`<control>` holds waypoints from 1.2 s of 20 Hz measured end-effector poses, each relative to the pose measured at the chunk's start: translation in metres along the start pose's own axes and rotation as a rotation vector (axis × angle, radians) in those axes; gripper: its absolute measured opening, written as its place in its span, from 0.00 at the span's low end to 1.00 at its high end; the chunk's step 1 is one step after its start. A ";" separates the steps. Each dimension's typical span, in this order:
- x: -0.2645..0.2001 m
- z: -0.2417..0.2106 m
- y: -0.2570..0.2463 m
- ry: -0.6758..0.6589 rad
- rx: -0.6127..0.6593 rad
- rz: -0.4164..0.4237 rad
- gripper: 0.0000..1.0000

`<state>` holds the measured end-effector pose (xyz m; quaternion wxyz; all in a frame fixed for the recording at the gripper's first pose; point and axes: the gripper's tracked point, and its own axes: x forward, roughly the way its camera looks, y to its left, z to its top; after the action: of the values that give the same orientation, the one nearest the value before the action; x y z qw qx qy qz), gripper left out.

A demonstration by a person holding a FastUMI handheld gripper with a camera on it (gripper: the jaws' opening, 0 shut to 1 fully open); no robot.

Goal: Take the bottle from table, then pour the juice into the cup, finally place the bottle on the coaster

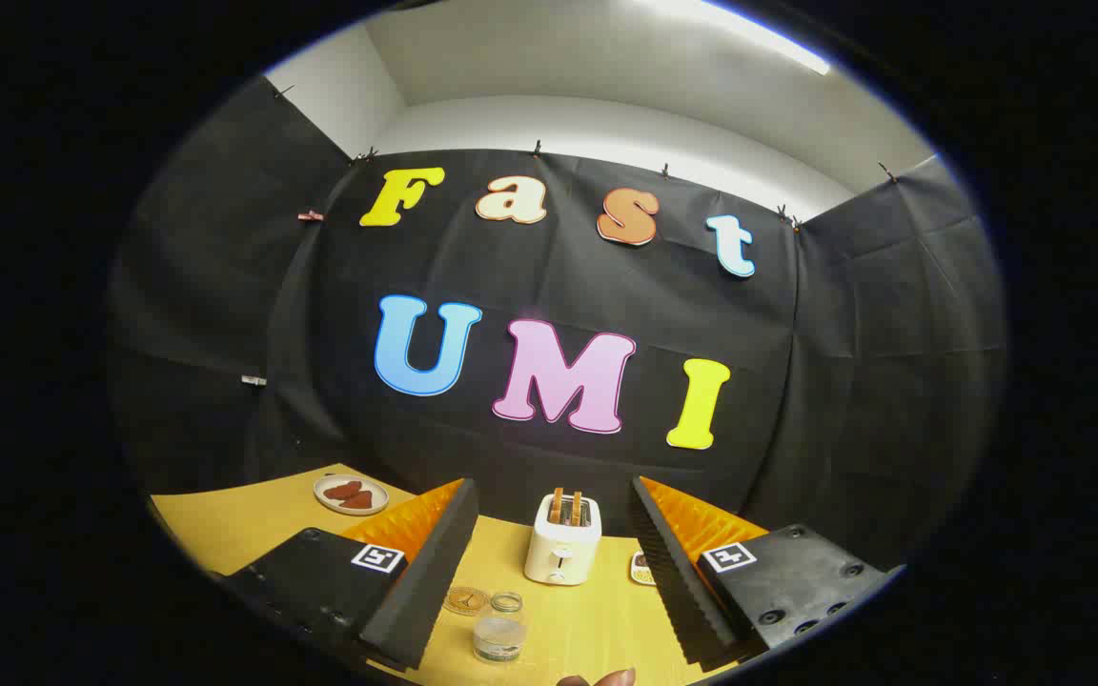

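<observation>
The claw (549, 562) stood wide apart over the yellow tabletop (225, 534), its two fingers (420, 591) gripping nothing. Between the fingers and a little ahead sat a clear glass cup (499, 629), upright on the tabletop. Just beside the cup, on the left-finger side and slightly further off, lay a round coaster (465, 600), flat and with nothing on it. The cup and coaster were close together; whether they touched could not be told.

Beyond both, still between the fingers, stood a pale toaster (563, 538) with two slices of toast (568, 507) standing up out of its slots. By the toaster's base, next to the right finger, a small plate (642, 569) peeped out, mostly hidden by that finger. Well off past the left finger, near the booth wall, sat another plate (351, 494) carrying some reddish-brown pieces of food.

At the nearest rim of the tabletop, between the fingers, a rounded brownish shape (599, 678) showed, too little of it in sight to say what it was.
</observation>
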<state>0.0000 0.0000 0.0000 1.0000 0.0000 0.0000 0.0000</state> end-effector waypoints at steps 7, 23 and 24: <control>0.005 -0.002 0.003 -0.006 -0.006 0.002 0.97; 0.004 -0.056 0.022 -0.005 0.038 0.034 0.97; 0.005 -0.067 0.025 0.001 0.033 0.039 0.97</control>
<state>0.0046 0.0249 -0.0674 0.9997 0.0163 0.0004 0.0197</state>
